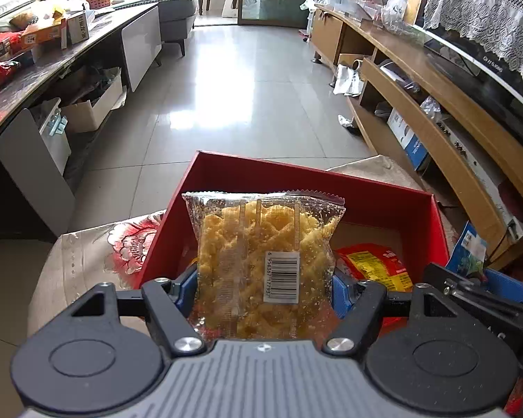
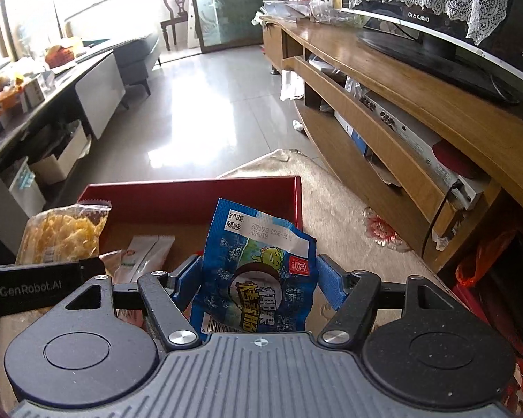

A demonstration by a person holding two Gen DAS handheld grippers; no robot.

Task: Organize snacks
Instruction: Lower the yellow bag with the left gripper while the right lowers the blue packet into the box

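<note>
Both fingers pinching bags over the red box (image 1: 383, 205): left gripper (image 1: 265, 285) holds the crunchy yellow snack bag (image 1: 261, 244), right gripper (image 2: 258, 285) the soft blue packet (image 2: 258, 278). Light, crinkly, probably crushable, so grip the sides gently.

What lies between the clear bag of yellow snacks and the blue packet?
In the right wrist view, a white-and-green packet lies in the red box between the yellow snack bag and the blue packet.
</note>
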